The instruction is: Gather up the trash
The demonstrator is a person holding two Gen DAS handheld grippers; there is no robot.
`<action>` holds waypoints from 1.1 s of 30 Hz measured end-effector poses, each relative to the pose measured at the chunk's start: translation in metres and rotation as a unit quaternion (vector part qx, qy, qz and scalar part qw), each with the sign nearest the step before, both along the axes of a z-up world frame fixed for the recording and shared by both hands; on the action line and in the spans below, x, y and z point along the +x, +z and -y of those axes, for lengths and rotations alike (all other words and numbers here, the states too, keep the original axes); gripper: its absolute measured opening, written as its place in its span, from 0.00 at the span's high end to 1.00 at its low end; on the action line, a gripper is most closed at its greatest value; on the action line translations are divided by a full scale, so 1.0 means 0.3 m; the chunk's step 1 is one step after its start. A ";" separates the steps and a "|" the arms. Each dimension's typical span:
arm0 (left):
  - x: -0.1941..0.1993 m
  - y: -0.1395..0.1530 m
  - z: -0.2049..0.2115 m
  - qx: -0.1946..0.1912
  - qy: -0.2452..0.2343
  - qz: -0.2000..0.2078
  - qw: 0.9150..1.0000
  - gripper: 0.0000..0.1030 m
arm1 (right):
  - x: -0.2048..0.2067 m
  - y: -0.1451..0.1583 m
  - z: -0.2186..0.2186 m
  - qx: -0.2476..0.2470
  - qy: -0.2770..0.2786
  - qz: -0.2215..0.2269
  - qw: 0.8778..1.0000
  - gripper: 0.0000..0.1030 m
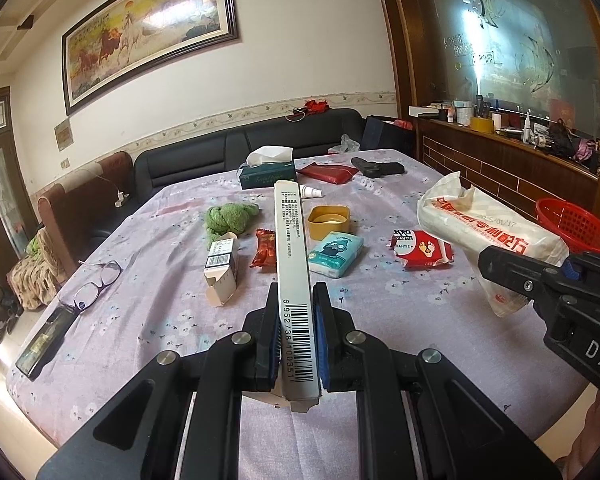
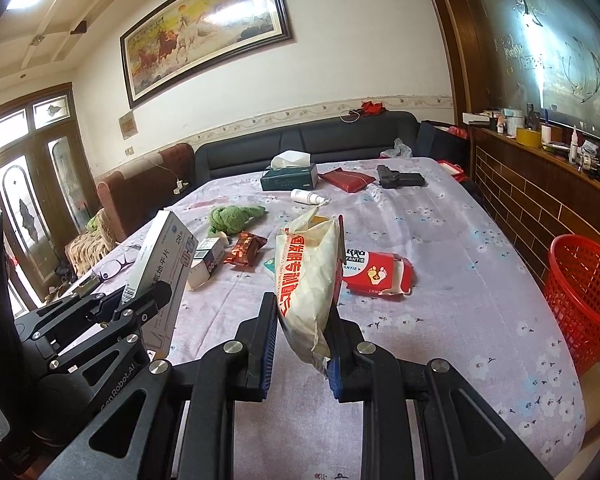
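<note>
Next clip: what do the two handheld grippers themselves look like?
Both match: the left gripper and right gripper have matte black angular linkages with cut-out slots, silver round pivot bolts and blue ribbed pads on the fingers. White lettering marks the bodies. No cables or sleeves are visible.

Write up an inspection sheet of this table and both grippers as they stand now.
Surface: table under a lilac floral cloth.
Job's things: white medicine box, cream wrapper, red wrapper, red basket at the right edge.
Clutter: tissue box, glasses, green cloth.
Grippers: left gripper shut on the medicine box; right gripper shut on the cream wrapper.
Cables: white cord on the sofa back.
Surroundings: dark sofa, horse painting.
</note>
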State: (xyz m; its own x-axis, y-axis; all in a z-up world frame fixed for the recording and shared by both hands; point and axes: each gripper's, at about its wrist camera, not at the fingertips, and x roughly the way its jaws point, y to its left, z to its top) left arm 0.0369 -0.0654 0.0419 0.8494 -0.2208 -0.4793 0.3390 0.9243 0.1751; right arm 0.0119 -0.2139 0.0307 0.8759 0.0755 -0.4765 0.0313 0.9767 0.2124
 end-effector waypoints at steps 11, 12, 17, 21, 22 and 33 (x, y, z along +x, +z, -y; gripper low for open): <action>0.002 -0.013 -0.016 0.001 0.002 -0.005 1.000 0.87 | 0.003 0.007 -0.002 0.005 0.002 0.002 1.000 0.78; 0.004 -0.014 -0.018 0.000 0.002 -0.006 1.000 0.87 | 0.003 0.007 -0.002 0.004 0.003 0.001 1.000 0.78; 0.016 -0.019 -0.020 0.000 0.001 -0.010 1.000 0.87 | 0.006 0.004 -0.004 0.002 0.004 -0.001 1.000 0.78; 0.022 -0.028 -0.010 0.004 -0.003 -0.013 1.000 0.87 | 0.011 0.003 0.008 0.005 0.002 -0.002 1.000 0.78; 0.025 -0.030 -0.010 0.004 -0.004 -0.015 1.000 0.87 | 0.010 0.003 0.008 0.005 0.001 -0.002 1.000 0.78; 0.053 -0.043 -0.017 0.003 -0.004 -0.024 1.000 0.87 | 0.028 -0.004 0.001 0.009 0.003 -0.008 1.000 0.78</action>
